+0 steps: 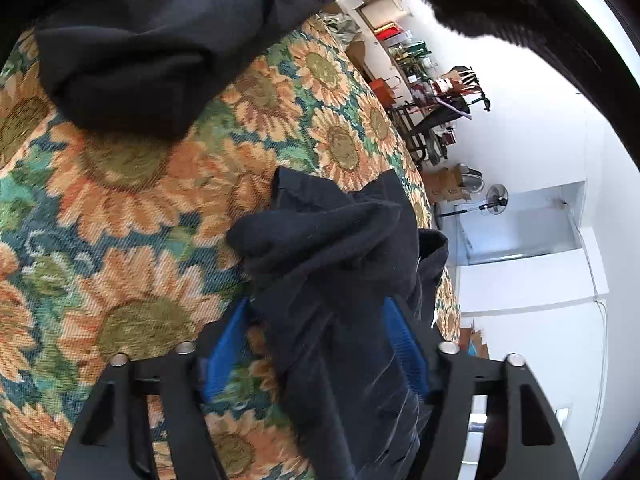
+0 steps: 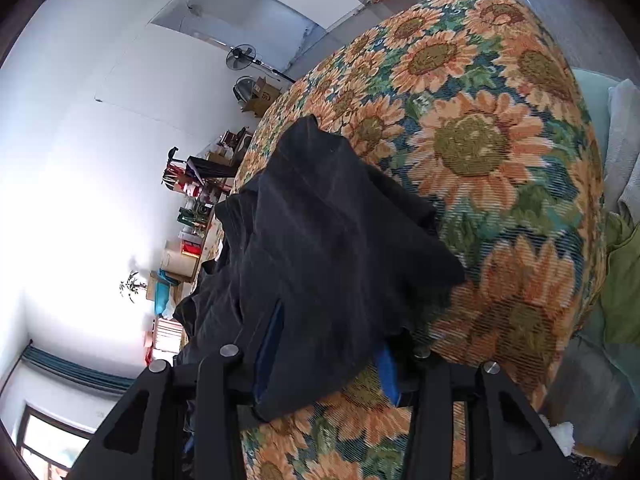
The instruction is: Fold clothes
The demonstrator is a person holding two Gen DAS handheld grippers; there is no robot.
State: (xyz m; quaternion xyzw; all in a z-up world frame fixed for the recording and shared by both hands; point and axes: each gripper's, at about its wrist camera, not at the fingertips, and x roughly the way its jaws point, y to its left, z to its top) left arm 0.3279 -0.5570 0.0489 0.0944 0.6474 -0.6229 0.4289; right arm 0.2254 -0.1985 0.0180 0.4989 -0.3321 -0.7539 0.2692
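Black, soft and limp: dark garment [image 1: 332, 248], light knit by the look, bunched and hanging in loose folds over sunflower-patterned cloth [image 1: 132, 208] covering what seems a table. Likely to sag and slide wherever unsupported, to crease rather than hold a shape; not fragile, not slippery, but prone to bunching thick in the grip. Best taken at a hem or seam edge, two points well apart, so as to stretch flat before any fold; hard to tell from these views which edge is a hem. Left tongs [image 1: 316, 344]: blue pads [image 1: 226, 356] standing fairly wide apart, a thick wad of fabric filling the gap between them and draping down past the camera; apparently clamped on that wad, though contact on the near pad not clear. Right tongs [image 2: 328, 344]: blue pads [image 2: 270, 354] likewise apart, a bundle of the same dark cloth lodged between and spilling forward over the table edge; seemingly gripped. More dark fabric [image 1: 132, 52] heaped higher up in the left wrist view, lying on the sunflower cloth.
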